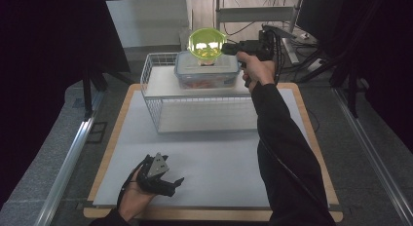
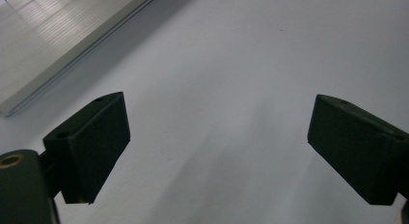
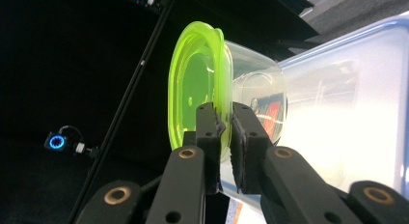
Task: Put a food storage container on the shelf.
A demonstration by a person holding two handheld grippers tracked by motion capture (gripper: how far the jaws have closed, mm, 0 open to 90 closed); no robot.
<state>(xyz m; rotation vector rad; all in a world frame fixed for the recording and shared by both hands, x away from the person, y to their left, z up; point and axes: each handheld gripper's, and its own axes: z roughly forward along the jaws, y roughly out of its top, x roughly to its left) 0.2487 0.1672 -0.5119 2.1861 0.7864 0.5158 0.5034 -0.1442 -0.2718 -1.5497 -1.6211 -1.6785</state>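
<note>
A white-topped table [image 1: 214,158] with a wooden edge is taking up most of the high view, and a white wire rack [image 1: 195,106] is standing on its far half. A clear storage box with a blue-rimmed lid [image 1: 207,72] is sitting on the rack's upper shelf, with something reddish showing through its wall. The person's right arm, in a dark sleeve [image 1: 285,153], is reaching forward along the right side of the table to the rack. The right gripper [image 1: 229,49] is holding a small clear container with a lime-green lid [image 1: 206,43] just above the storage box, near its right end; in the right gripper view the container [image 3: 226,103] is lying on its side against the big box [image 3: 347,113], and the two black jaws are standing narrow, pinching the green lid's rim between them. The left gripper [image 1: 168,184] is resting low over the near left part of the table in the person's hand, and in the left gripper view its jaws are standing wide apart with only the bare white tabletop [image 2: 231,79] between them.
</note>
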